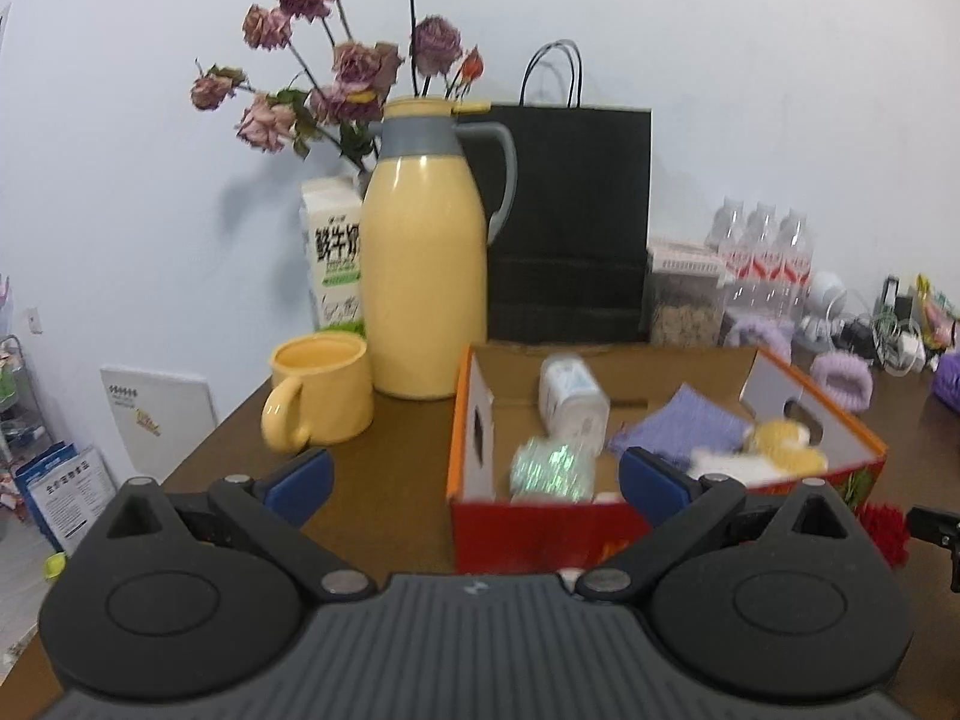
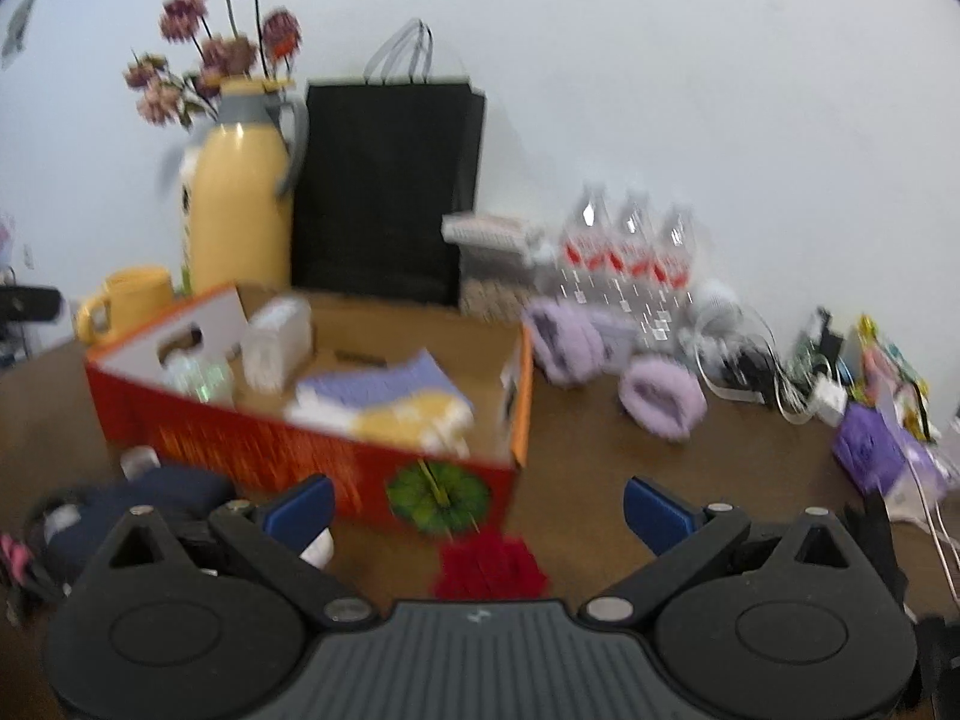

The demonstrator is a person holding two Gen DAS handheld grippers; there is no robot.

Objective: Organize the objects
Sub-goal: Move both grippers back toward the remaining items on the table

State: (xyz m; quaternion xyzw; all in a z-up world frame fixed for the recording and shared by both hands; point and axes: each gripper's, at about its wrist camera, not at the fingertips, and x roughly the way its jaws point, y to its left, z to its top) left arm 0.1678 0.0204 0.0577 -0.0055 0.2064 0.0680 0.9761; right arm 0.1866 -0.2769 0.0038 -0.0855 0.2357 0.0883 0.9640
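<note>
A red and orange cardboard box (image 1: pixel 540 531) (image 2: pixel 240 438) stands open on the brown table. Inside lie a white bottle (image 1: pixel 570 399) (image 2: pixel 277 343), a glittery green item (image 1: pixel 552 471) (image 2: pixel 201 381), a purple cloth (image 1: pixel 678 429) (image 2: pixel 372 384) and a yellow and white plush (image 1: pixel 774 447) (image 2: pixel 414 417). My left gripper (image 1: pixel 477 480) hangs open just before the box's near wall, holding nothing. My right gripper (image 2: pixel 479 507) is open too, above a red fuzzy item (image 2: pixel 489 567) (image 1: pixel 882 531) lying in front of the box. Two purple fluffy slippers (image 2: pixel 660 396) (image 1: pixel 840 378) rest right of the box.
A yellow thermos (image 1: pixel 423 276), a yellow mug (image 1: pixel 318 399), a milk carton (image 1: pixel 336 258), dried roses and a black paper bag (image 1: pixel 570 222) line the wall behind the box. Water bottles (image 2: pixel 630 258), cables (image 2: pixel 756 360) and a purple pouch (image 2: pixel 870 450) crowd the right. A dark bundle (image 2: pixel 138 501) lies at front left.
</note>
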